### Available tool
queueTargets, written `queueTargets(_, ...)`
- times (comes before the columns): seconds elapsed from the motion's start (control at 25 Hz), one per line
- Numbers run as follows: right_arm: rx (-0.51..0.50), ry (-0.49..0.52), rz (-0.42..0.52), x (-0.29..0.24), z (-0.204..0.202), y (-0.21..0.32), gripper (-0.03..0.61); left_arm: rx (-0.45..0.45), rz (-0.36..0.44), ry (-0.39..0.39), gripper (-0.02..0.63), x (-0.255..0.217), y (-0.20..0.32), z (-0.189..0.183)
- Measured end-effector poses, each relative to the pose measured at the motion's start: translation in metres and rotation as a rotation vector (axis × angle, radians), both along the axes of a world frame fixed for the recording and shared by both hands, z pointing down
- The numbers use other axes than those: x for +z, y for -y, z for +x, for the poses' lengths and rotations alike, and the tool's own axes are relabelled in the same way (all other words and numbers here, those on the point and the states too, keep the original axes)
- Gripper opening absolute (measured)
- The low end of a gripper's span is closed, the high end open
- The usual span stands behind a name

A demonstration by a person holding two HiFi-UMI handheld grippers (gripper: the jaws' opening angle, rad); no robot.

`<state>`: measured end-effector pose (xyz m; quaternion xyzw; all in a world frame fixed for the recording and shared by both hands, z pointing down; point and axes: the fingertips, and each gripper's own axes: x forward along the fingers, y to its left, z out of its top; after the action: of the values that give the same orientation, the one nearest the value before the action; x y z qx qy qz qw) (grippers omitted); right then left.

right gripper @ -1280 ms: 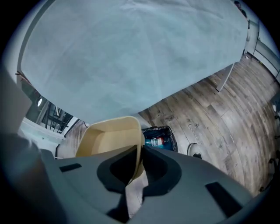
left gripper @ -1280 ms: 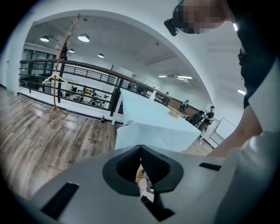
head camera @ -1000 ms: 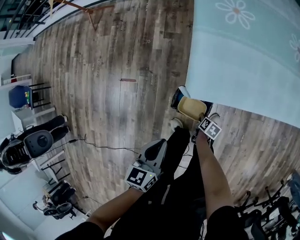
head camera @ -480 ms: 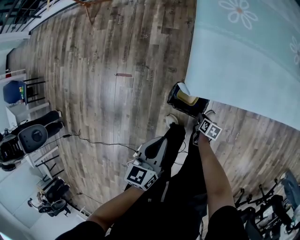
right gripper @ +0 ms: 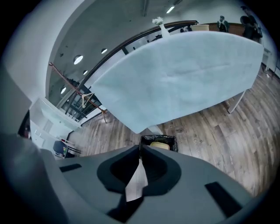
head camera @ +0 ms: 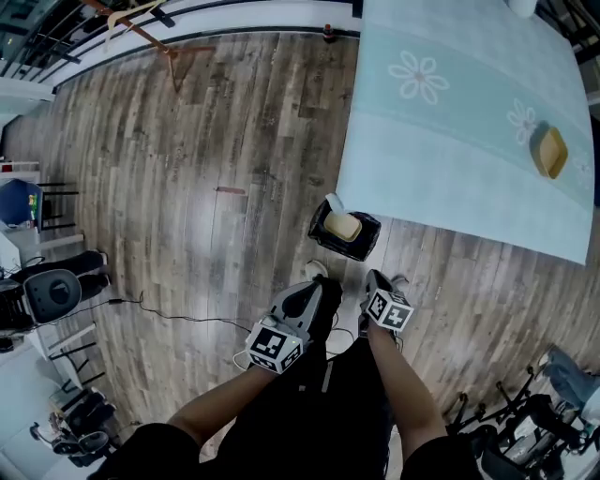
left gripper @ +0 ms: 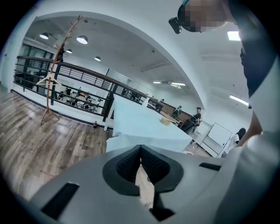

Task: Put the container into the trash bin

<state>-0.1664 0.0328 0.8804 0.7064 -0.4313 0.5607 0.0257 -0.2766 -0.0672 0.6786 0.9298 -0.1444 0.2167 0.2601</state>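
Observation:
The black trash bin (head camera: 366, 246) stands on the wood floor beside the table's near corner. A tan container (head camera: 343, 226) lies inside it, and the right gripper view also shows that bin (right gripper: 168, 139) with the tan container (right gripper: 160, 145) in it. My right gripper (head camera: 371, 277) hangs above and nearer than the bin, apart from it. Its jaws are closing, the tips meet, and nothing is between them (right gripper: 140, 148). My left gripper (head camera: 312, 287) is beside it, shut and empty (left gripper: 140, 148), pointing towards the table.
A table under a light blue flowered cloth (head camera: 469, 112) fills the upper right, with another tan container (head camera: 549, 152) near its right edge. A thin cable (head camera: 187, 317) runs across the floor at left. Chairs and equipment crowd the left edge (head camera: 52, 295). A wooden coat stand (head camera: 141, 23) is far off.
A second ago my right gripper held the tan container over the bin. The container now lies in the bin, and both grippers have risen and drawn back from it.

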Motion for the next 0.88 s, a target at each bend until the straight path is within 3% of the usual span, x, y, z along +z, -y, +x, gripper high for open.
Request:
queueTargets(0.16, 0.033, 0.041, 0.126, -0.062, -0.009, -0.009, 0.043, -0.005, 0.04, -0.027, 0.014, -0.031, -0.002, 0.013)
queueTargets(0.28, 0.043, 0.004, 0.2, -0.11, 0.0, -0.015, 0.041, -0.027, 0.054, -0.041, 0.014, -0.051, -0.01, 0.024)
queueTargets(0.56, -0.008, -0.205, 0.364, -0.228, 0.055, -0.046, 0.041, 0.05, 0.084, -0.103, 0.014, -0.1, -0.075, 0.08)
queueTargets(0.76, -0.044, -0.378, 0.449, -0.309, 0.097, -0.105, 0.041, 0.076, 0.114, -0.147, 0.014, -0.14, -0.138, 0.127)
queueTargets(0.88, -0.054, -0.428, 0.5, -0.341, 0.12, -0.142, 0.041, 0.091, 0.141, -0.177, 0.014, -0.161, -0.176, 0.16)
